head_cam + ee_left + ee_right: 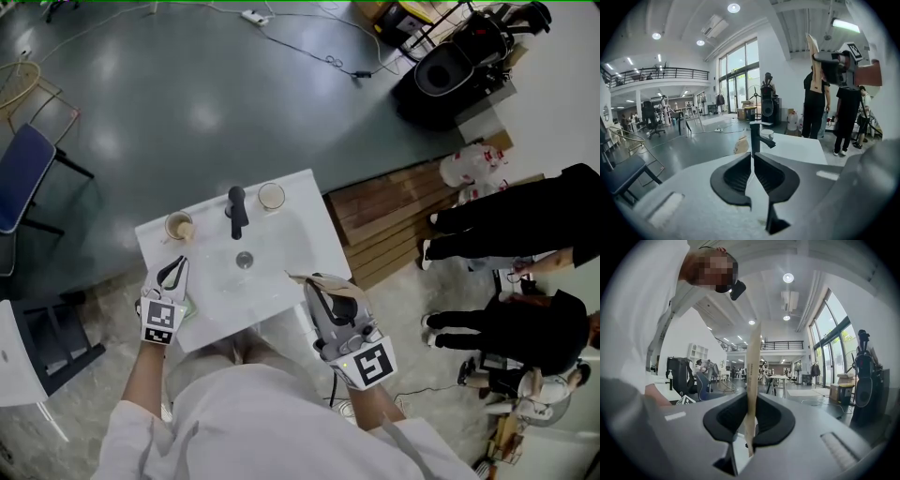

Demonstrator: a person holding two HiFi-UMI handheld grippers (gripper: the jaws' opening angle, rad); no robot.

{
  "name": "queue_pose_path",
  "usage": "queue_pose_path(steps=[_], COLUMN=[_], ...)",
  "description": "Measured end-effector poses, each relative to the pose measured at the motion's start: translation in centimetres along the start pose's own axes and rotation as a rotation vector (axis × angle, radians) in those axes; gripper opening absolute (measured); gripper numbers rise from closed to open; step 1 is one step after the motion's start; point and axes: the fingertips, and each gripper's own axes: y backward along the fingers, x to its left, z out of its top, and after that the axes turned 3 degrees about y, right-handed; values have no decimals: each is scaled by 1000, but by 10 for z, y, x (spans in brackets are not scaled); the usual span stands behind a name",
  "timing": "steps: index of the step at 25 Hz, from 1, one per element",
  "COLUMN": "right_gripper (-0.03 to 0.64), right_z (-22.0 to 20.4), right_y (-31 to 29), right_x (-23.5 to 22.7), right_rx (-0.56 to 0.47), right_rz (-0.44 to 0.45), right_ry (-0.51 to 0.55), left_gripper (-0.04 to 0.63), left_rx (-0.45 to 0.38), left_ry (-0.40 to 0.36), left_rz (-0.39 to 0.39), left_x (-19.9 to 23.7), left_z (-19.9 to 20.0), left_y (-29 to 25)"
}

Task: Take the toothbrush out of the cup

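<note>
My right gripper [315,282] is shut on a pale wooden toothbrush [297,278] over the right front edge of the white sink [298,234]. In the right gripper view the toothbrush [753,362] stands upright between the pads of the right gripper [752,401]. From the left gripper view, the right gripper [836,61] shows high on the right with the toothbrush [813,47] sticking up. One cup [178,226] stands left of the black faucet [236,211], another cup [271,196] to its right. My left gripper [175,266] hangs at the sink's left edge, near the left cup. Its jaws [752,157] are shut and empty.
Wooden pallets [394,220] lie right of the sink. People in black [511,220] stand further right. A blue chair [23,173] is at the far left, black equipment [450,66] at the top right. Cables run across the grey floor [281,42].
</note>
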Motion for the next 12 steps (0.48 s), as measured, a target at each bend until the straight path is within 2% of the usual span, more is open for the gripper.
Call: queue_pose_path(steps=[9,12], right_gripper=[44,44], right_z=[13,22], right_y=[16,17], right_x=[5,10], right_rx=[-6,-5], right_rz=[-27,-33], right_ry=[1,-52], left_gripper=[98,123], left_rx=[75,96], left_ry=[-63,-78], left_rz=[32,43], left_x=[18,23], left_z=[-23,-30], left_y=[-32,-42])
